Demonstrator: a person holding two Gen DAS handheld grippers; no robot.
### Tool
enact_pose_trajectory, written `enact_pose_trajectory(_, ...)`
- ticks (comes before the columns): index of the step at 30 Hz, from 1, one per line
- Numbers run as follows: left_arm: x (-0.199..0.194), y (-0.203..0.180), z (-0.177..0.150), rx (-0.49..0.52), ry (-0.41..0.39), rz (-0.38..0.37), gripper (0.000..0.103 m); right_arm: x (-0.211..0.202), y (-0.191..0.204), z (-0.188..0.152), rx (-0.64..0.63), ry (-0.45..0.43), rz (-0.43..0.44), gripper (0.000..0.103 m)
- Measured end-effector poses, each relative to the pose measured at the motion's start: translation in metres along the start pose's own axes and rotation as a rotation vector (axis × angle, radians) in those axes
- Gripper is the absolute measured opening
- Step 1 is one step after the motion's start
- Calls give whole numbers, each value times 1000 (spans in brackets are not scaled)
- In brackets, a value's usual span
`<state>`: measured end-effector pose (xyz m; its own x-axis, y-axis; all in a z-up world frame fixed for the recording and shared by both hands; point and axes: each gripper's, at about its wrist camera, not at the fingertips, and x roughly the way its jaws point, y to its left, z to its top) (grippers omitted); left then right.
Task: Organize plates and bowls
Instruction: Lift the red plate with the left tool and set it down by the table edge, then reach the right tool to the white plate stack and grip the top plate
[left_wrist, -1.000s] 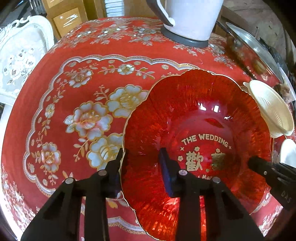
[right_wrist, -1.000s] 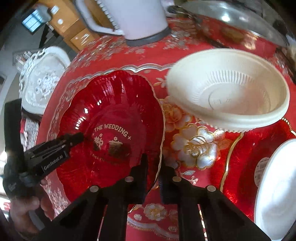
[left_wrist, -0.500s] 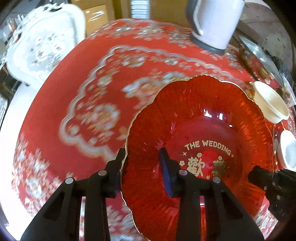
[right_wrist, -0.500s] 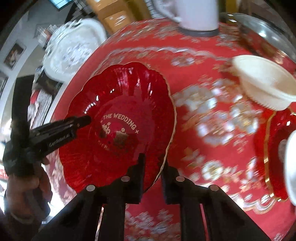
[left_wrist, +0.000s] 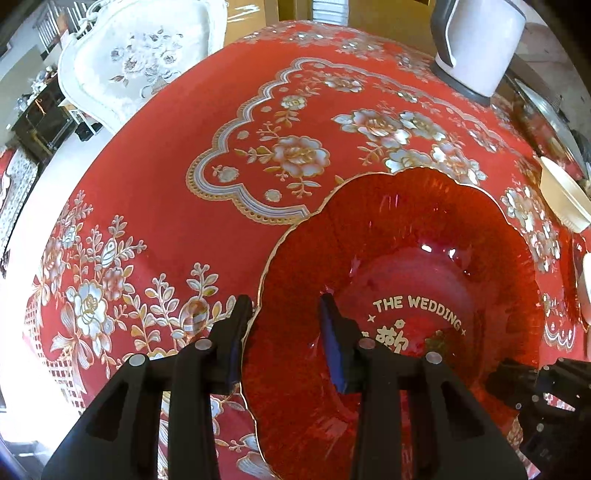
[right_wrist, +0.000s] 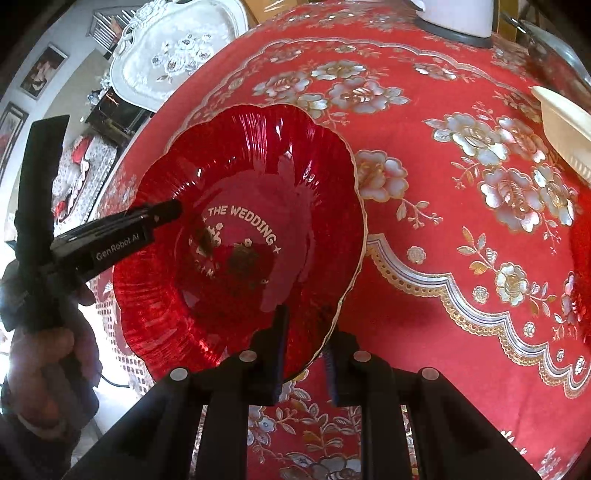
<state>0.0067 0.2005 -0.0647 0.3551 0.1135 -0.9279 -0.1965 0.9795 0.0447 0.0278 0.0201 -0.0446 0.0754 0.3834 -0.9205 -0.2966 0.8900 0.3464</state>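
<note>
The scalloped translucent red glass plate has been carried leftward, clear of the red floral tabletop, its rim pinched between left claw and right claw, and a slip and shatter is risked if either thin-edge grip is loosened.

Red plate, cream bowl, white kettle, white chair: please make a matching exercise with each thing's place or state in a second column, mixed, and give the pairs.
Things:
1. red plate
2. cream bowl
3. white kettle
4. white chair

Places or states:
A. beyond the table's far left edge
B. gripped at its rim by the left tool and the right tool
C. on the table's far side, on a grey base
D. on the tablecloth, at the right edge of the view

Pairs: 1-B, 2-D, 3-C, 4-A
</note>
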Motion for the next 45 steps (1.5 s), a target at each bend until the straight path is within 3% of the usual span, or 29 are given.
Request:
enact_pose_trajectory(3,-3,-5,-5,31,-23,57,44,-8,-2,-6,16,-8,20,22)
enact_pose_trajectory(5,-1,-6,-6,33,-22,82,59,-13,-7,-10,33,-19,33,30)
enact_pose_trajectory(12,-20,11,-8,-26,-67,100,60,-46,-35,-23,84,-79,28,50)
enact_pose_trajectory(23,-84,-19,5,-7,-203,60,66,-87,-63,-47,137,-138,40,50)
enact_pose_trajectory(28,-107,-61,6,71,-238,8,66,-110,-91,-64,185,-170,17,50)
enact_pose_trajectory(31,-117,-97,1,133,-248,-48,76,-119,-115,-76,240,-181,-11,51)
enact_pose_trajectory(33,-120,-119,-4,167,-252,-71,77,-125,-132,-84,279,-184,-27,51)
enact_pose_trajectory(45,-128,-263,-34,408,-195,-261,77,-178,-230,-150,494,-252,-132,55)
